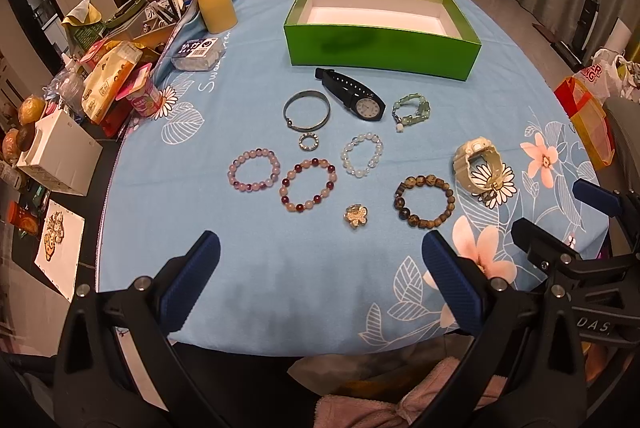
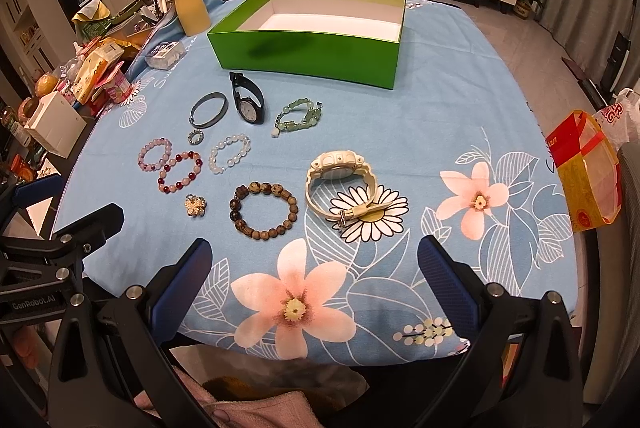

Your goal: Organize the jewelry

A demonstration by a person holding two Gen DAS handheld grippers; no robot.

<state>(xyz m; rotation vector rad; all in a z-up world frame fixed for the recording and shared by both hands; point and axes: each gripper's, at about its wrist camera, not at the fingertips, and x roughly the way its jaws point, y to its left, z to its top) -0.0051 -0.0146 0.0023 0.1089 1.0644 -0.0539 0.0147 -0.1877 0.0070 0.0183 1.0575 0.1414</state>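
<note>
Evidently nothing is sorted: left hand-held gripper (image 1: 320, 256) and right hand-held gripper (image 2: 316, 260) hover released, jewelry spread ahead for access, green box (image 1: 380, 48) beyond, empty.

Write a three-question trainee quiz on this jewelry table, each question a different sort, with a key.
1. True or false: the green box already holds jewelry.
2. Multiple choice: what lies nearest the box? A) black watch B) brown bracelet C) flower brooch
3. Fill in: the left gripper and right gripper are both ____, holding nothing.

Key: 1 false, the visible interior looks empty; 2 A; 3 open.
</note>
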